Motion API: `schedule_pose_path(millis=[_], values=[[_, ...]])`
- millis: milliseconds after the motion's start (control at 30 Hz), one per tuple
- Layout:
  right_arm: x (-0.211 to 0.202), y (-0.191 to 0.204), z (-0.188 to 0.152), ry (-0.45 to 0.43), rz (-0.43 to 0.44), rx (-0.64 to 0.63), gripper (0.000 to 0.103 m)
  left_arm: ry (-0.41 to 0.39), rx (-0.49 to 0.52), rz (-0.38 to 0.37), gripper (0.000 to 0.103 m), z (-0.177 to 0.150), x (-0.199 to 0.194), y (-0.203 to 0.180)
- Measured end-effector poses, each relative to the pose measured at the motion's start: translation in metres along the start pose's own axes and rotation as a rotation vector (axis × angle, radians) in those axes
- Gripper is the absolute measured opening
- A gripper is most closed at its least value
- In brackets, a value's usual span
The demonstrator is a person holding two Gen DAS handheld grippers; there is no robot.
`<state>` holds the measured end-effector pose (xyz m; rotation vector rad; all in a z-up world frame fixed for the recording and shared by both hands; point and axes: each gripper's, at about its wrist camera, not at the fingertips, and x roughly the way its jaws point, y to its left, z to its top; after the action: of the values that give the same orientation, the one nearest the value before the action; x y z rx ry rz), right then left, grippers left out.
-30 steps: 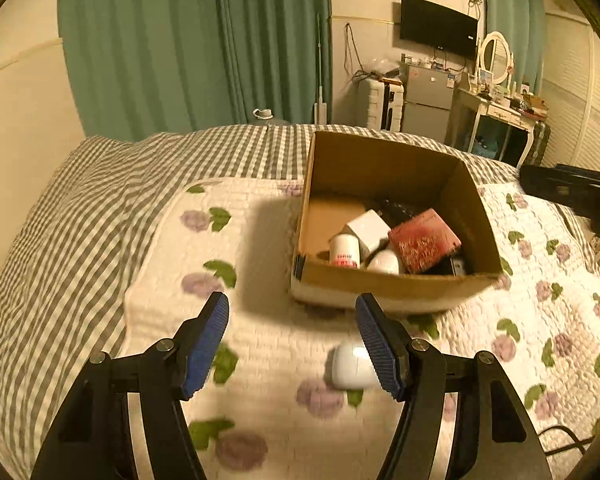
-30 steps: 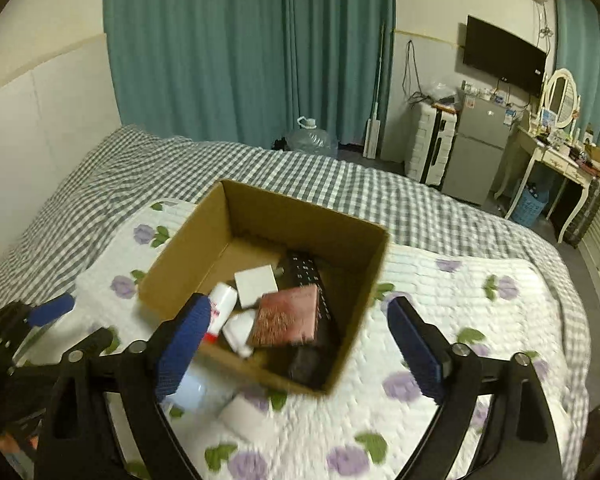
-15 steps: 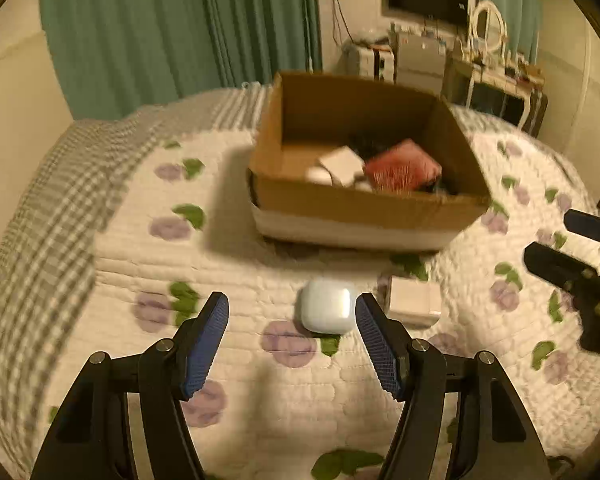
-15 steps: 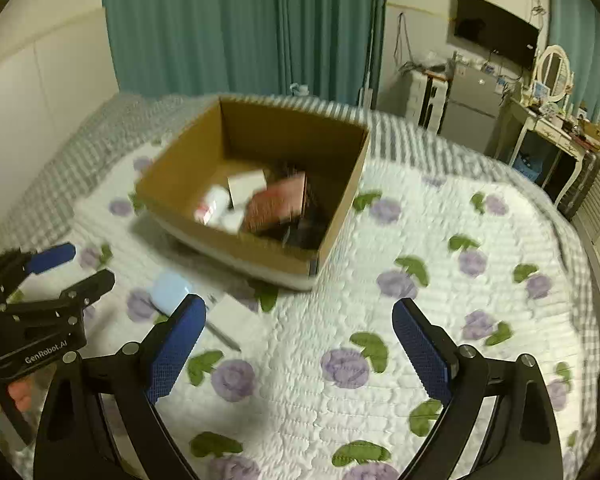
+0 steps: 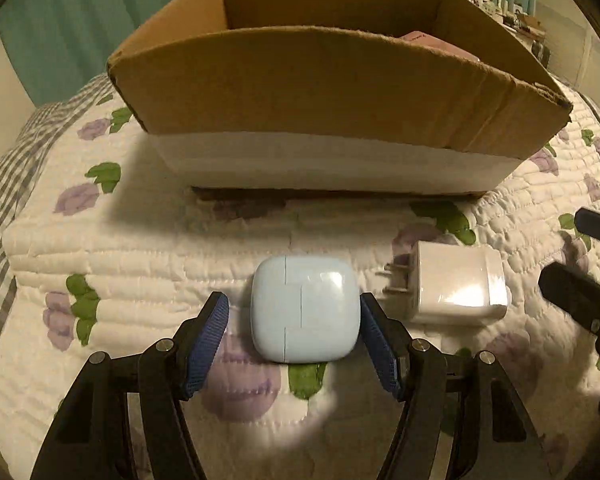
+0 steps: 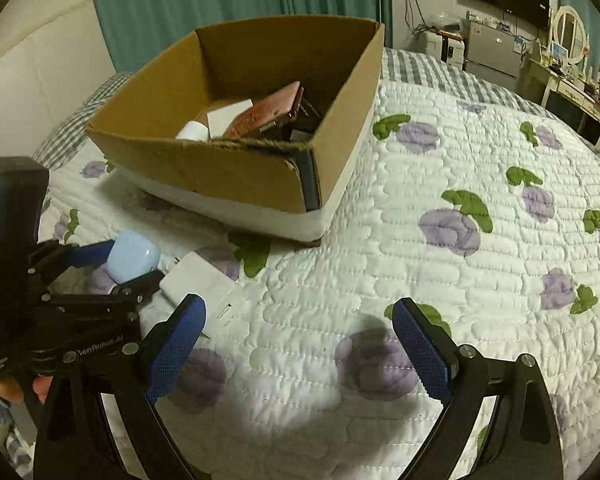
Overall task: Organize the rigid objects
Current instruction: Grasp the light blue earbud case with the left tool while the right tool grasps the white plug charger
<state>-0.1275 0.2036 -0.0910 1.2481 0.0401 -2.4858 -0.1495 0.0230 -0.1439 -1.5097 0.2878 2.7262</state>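
Observation:
A pale blue earbud case point(image 5: 304, 307) lies on the quilt in front of a cardboard box point(image 5: 332, 80). My left gripper point(image 5: 294, 312) is open with its blue pads on either side of the case, close to it and not clamping it. A white charger plug point(image 5: 456, 282) lies just right of the case. In the right wrist view the case point(image 6: 133, 255) and the charger point(image 6: 204, 286) show at the left, with the left gripper point(image 6: 116, 264) around the case. My right gripper point(image 6: 298, 320) is open and empty above the quilt, right of the charger.
The box point(image 6: 236, 168) holds a pink case point(image 6: 268, 110), a white box and a white bottle. The floral quilt point(image 6: 460, 240) spreads to the right. Green curtains, a dresser and a TV stand behind the bed.
My left gripper has dropped low and forward so its pads now flank the blue case. My right gripper has moved down toward the quilt near the charger.

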Motion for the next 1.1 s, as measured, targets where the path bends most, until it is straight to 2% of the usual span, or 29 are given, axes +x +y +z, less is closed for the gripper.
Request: schedule_pose_path(millis=[67,100,133,300,500,800,900,1100], values=[[0.0,0.0,-0.002,0.002,0.0,-0.002,0.095,-0.008,-0.01,-0.011,0.066,-0.002,-0.004,0.002],[-0.001,0.0,-0.003,-0.002,-0.003,-0.005,0.095,-0.014,-0.016,-0.02,0.055,-0.003,-0.008,0.004],[-0.002,0.001,-0.003,-0.007,-0.004,-0.009,0.095,-0.022,-0.025,-0.032,0.051,-0.004,-0.013,0.005],[-0.012,0.008,-0.007,-0.031,0.004,-0.034,0.095,-0.045,-0.084,-0.046,0.05,-0.015,-0.038,0.018],[-0.01,0.033,-0.003,-0.004,0.014,-0.119,0.095,-0.087,-0.126,-0.05,0.05,-0.023,-0.071,0.037],[0.028,0.063,0.011,0.064,0.034,-0.183,0.095,-0.076,-0.132,-0.053,0.05,-0.02,-0.067,0.048],[0.043,0.069,0.017,0.082,0.048,-0.182,0.092,-0.058,-0.132,-0.051,0.05,-0.021,-0.06,0.05],[0.064,0.07,0.013,0.129,0.057,-0.181,0.078,-0.047,-0.122,-0.04,0.05,-0.022,-0.056,0.045]])
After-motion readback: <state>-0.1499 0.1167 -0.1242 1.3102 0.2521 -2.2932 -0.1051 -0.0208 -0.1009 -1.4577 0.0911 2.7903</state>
